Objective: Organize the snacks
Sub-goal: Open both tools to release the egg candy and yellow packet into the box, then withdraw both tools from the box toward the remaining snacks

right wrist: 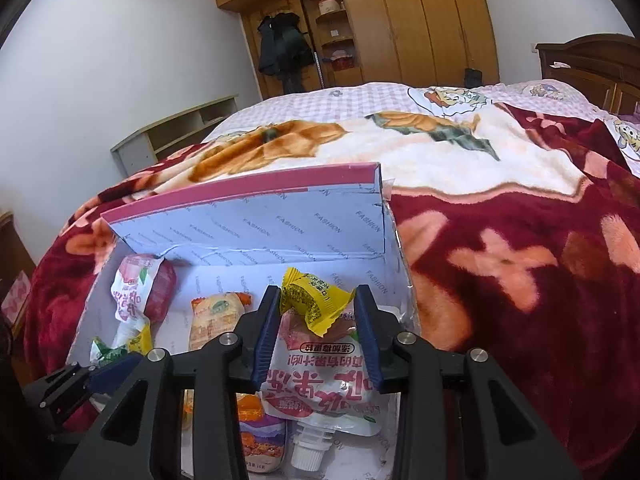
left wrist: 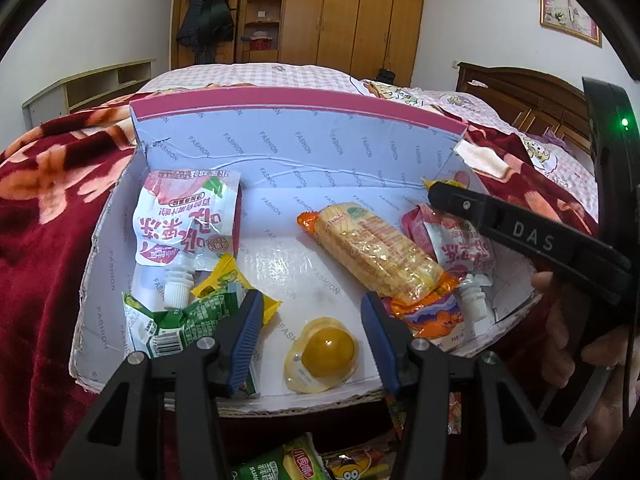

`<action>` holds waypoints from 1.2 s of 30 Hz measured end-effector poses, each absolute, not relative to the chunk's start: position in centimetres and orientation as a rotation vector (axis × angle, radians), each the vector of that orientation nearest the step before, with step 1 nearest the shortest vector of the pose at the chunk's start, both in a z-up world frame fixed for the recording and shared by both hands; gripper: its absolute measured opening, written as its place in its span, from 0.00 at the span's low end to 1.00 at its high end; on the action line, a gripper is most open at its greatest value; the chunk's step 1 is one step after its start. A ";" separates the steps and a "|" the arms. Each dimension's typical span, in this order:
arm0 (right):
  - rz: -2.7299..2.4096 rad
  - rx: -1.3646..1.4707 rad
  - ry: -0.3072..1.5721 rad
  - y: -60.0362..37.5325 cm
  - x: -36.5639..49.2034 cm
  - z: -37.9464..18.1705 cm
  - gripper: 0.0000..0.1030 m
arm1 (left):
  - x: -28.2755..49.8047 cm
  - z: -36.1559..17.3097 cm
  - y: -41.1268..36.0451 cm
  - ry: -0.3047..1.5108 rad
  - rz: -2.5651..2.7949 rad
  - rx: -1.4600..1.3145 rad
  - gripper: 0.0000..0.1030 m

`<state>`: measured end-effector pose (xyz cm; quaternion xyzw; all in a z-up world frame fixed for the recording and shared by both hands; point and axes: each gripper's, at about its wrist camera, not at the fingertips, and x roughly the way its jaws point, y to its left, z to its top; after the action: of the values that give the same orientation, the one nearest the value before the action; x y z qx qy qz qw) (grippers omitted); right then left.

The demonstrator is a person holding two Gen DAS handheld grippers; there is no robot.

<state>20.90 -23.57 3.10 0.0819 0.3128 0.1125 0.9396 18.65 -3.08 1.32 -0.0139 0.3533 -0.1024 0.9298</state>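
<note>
A white cardboard box [left wrist: 304, 148] with a pink rim lies open on the bed. It holds two pink jelly pouches [left wrist: 188, 220] [left wrist: 460, 248], an orange cracker pack [left wrist: 380, 252], a green packet [left wrist: 180, 320], a yellow candy [left wrist: 228, 276] and a yellow jelly cup [left wrist: 322, 354]. My left gripper [left wrist: 312, 332] is open above the jelly cup. My right gripper [right wrist: 316, 328] is open over the box's right end, with a yellow candy packet [right wrist: 312, 304] between its fingers, resting on a pink pouch [right wrist: 320, 384]. The right gripper also shows in the left wrist view [left wrist: 440, 192].
A red floral blanket [right wrist: 520, 272] covers the bed around the box [right wrist: 256, 236]. More snack packets [left wrist: 288, 464] lie in front of the box, under the left gripper. A wooden wardrobe [left wrist: 344, 12] and a headboard [left wrist: 516, 96] stand behind.
</note>
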 end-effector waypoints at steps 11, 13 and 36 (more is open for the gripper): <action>0.246 0.174 0.630 -23.2 20.3 3.7 0.63 | 18.7 1.3 -3.1 0.725 -0.209 -0.028 0.52; 0.247 0.179 0.625 -23.3 20.0 3.9 0.63 | 18.6 1.3 -3.1 0.725 -0.208 -0.028 0.52; 0.260 0.191 0.582 -23.2 14.4 5.9 0.71 | 15.3 3.8 -2.0 0.684 -0.176 -0.032 0.74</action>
<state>14.45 -23.19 5.92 0.0936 0.2855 0.1276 0.9452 15.26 -1.97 3.84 -0.0157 0.3351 -0.0861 0.9381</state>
